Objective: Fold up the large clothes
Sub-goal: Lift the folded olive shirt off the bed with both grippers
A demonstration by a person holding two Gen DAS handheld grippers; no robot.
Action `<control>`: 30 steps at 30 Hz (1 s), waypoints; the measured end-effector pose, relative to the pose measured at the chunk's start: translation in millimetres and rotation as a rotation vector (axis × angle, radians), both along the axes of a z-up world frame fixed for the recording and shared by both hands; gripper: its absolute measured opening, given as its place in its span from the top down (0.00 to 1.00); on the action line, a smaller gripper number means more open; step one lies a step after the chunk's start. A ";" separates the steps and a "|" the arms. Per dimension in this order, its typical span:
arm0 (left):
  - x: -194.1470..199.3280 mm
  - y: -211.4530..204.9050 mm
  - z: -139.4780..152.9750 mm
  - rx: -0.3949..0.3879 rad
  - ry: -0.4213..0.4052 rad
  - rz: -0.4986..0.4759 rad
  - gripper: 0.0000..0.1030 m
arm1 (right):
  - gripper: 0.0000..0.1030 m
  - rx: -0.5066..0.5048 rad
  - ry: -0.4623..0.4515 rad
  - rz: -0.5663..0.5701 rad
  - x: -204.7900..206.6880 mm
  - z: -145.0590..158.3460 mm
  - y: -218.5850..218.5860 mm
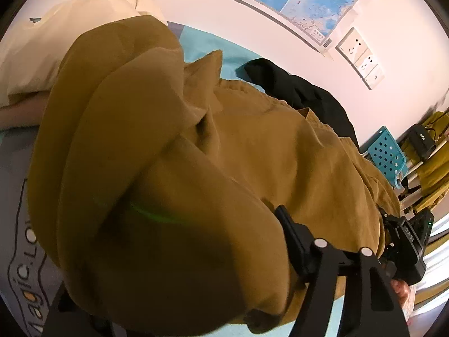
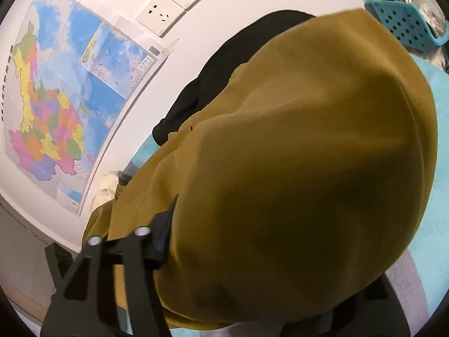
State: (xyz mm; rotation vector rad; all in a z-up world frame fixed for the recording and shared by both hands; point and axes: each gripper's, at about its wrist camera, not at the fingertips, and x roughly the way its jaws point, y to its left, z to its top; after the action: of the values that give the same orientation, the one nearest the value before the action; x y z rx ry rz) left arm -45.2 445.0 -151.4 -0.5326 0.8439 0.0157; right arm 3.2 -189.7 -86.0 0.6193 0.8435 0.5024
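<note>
— Mustard-brown garment [image 1: 174, 151]: from the left wrist it billows right over the left gripper [image 1: 213, 252], hiding one finger, while the other finger [image 1: 294, 241] shows black against its edge. Is it held?
— Cloth fills the space between the jaws, so they look clamped on a thick fold, though I can't see the pads. Beyond them, a black garment [image 1: 306, 95] lies on the turquoise sheet [image 1: 202, 42], and the second gripper [image 1: 404, 241] sits off to the side.
— And the right wrist view?
— Same story: the garment [image 2: 308, 154] drapes over the right gripper [image 2: 224, 241], one finger [image 2: 162, 236] visible beside the fabric. Whether it pinches, I can't tell.
— How to do this well?
— I'd keep both corners level and taut, carry the fold across evenly, and only let go once the edges line up.
</note>
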 end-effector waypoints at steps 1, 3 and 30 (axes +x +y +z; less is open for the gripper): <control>0.5 1.7 -0.5 -0.006 0.000 -0.002 0.34 | 0.48 0.000 -0.001 0.013 1.7 0.0 0.3; 1.8 3.1 -1.5 -0.010 -0.002 -0.006 0.35 | 0.47 -0.003 0.003 0.028 4.2 0.1 1.1; -34.9 2.2 33.2 -0.005 -0.055 -0.144 0.55 | 0.73 0.021 -0.049 0.191 -24.0 33.0 -13.5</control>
State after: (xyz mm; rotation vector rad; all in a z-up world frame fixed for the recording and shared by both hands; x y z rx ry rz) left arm -80.1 447.2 -118.2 -0.4737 0.8271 -0.1319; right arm -20.8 -203.2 -53.0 0.5463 0.8555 0.6978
